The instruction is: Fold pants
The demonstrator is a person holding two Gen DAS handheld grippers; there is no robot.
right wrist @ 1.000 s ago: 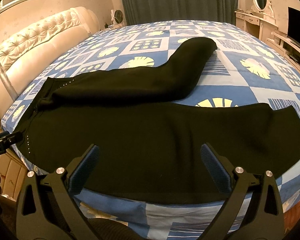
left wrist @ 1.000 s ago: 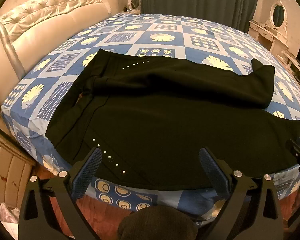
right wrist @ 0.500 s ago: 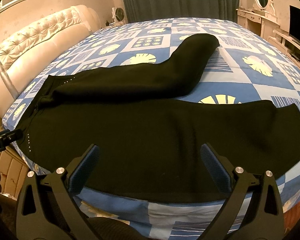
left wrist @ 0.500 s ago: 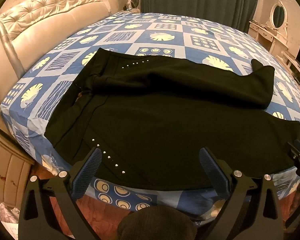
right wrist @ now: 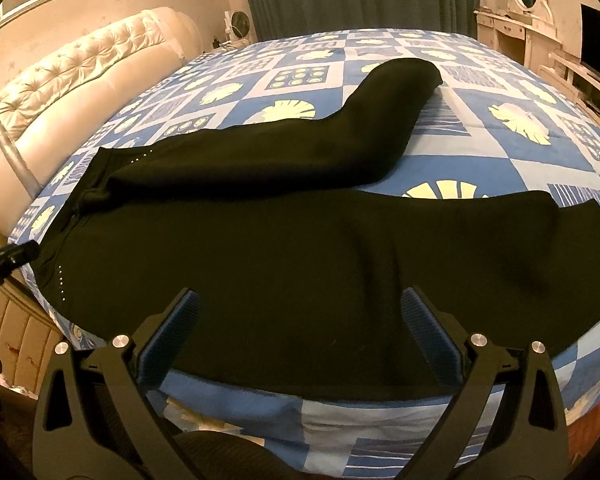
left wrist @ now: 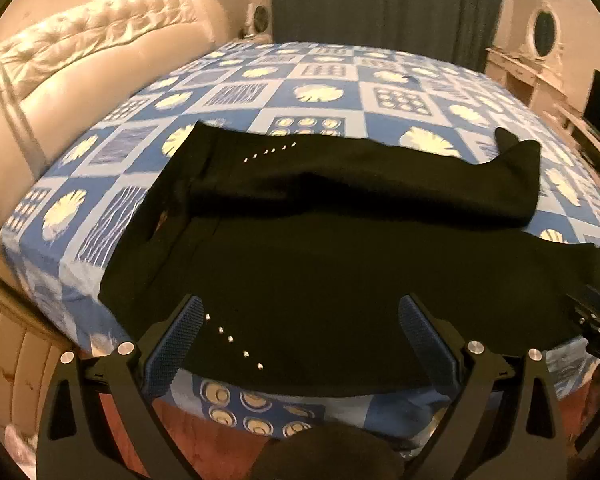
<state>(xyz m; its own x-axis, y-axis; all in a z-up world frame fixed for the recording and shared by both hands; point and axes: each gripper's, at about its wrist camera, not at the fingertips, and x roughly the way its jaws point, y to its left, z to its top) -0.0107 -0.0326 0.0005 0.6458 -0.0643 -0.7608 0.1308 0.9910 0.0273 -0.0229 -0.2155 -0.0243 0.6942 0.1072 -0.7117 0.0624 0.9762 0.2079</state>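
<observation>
Here black pants (left wrist: 340, 272) lie flat on bed (left wrist: 316, 92); both grippers spread

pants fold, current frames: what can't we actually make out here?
- Right wrist view: the pants near hem is hidden behind the right gripper fingers.
- Left wrist view: pants leg end is covered by the right gripper at the frame edge.
- Both views: black fabric hides creases and layers.

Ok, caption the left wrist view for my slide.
Open left gripper over black pants spread on a patterned bed.
</observation>
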